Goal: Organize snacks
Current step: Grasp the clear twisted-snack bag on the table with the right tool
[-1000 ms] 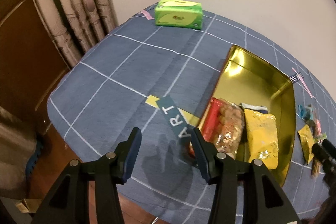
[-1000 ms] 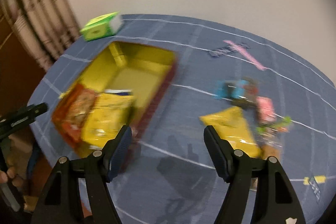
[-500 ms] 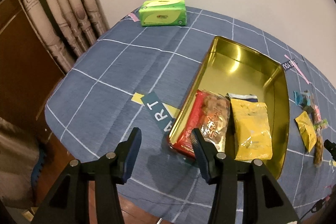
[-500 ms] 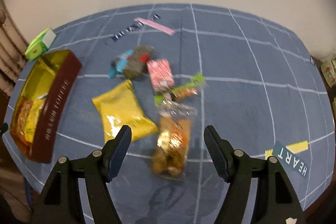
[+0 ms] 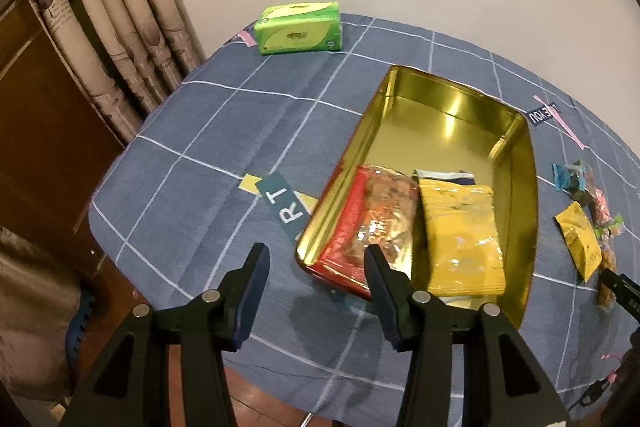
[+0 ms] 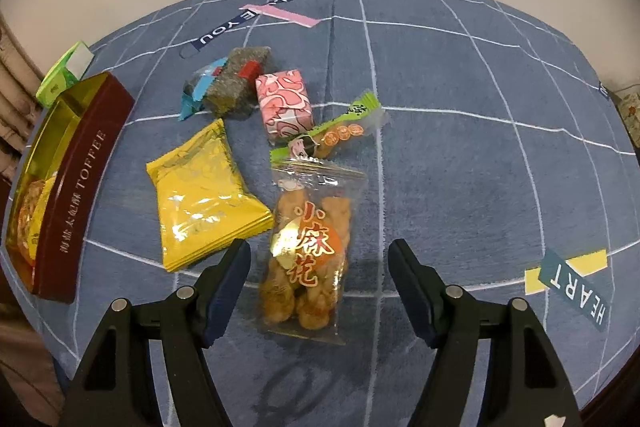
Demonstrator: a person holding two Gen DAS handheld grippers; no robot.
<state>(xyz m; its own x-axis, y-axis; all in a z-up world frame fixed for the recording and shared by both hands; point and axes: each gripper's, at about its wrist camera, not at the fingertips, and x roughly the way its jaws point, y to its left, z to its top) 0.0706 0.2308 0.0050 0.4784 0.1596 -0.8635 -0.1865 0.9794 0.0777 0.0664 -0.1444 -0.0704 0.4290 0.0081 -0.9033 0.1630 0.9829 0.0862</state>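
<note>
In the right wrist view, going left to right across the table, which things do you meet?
Green box → toffee tin → yellow packet → clear bag of fried twists → HEART label.

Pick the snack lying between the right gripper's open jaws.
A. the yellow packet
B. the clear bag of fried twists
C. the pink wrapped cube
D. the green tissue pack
B: in the right wrist view the clear bag of fried twists lies on the cloth between the right gripper's open jaws, untouched.
</note>
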